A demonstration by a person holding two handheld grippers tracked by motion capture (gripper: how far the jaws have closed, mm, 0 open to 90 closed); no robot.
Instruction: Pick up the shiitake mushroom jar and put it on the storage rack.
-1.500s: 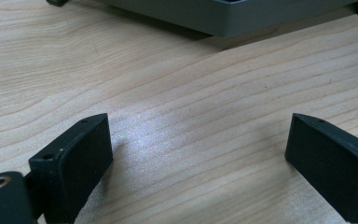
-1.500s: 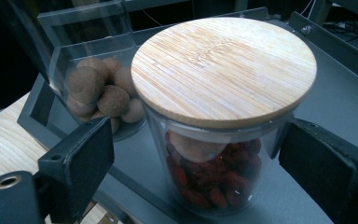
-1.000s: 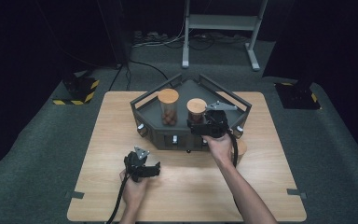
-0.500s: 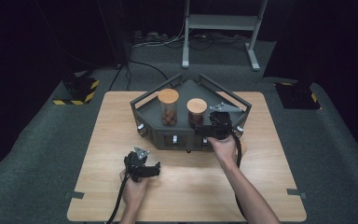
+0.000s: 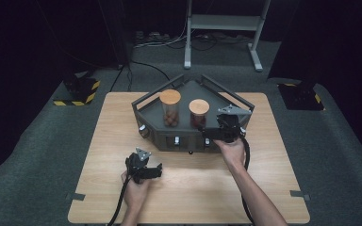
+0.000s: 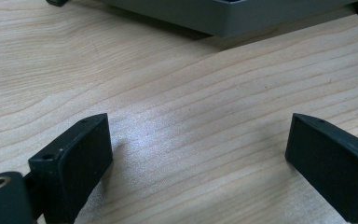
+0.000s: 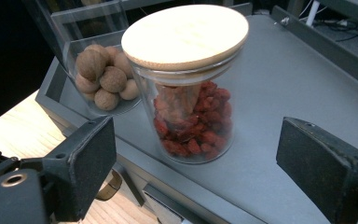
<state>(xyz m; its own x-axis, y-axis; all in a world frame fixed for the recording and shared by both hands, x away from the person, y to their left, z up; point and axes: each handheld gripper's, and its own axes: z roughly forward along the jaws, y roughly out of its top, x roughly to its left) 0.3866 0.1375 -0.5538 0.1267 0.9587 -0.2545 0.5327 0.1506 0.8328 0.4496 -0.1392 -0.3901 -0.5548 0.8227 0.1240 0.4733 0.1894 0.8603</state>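
Glass berry jar (image 7: 191,100) is standing upright on the grey tray (image 5: 226,99), dead ahead of the right claw (image 5: 215,127) and not yet between its pads (image 7: 91,163). Jaws have just been closing a little but are gaping wide, released, gripping nothing. Bamboo lid (image 7: 185,35) is sitting on top; long axis is vertical. Nut jar (image 7: 103,79) is standing just behind and to one side. Left claw (image 6: 200,158) is resting low over the bare counter (image 6: 177,84), released too, well apart from both jars. Right hand is clearly the nearer; likely a straight push forward is coming.
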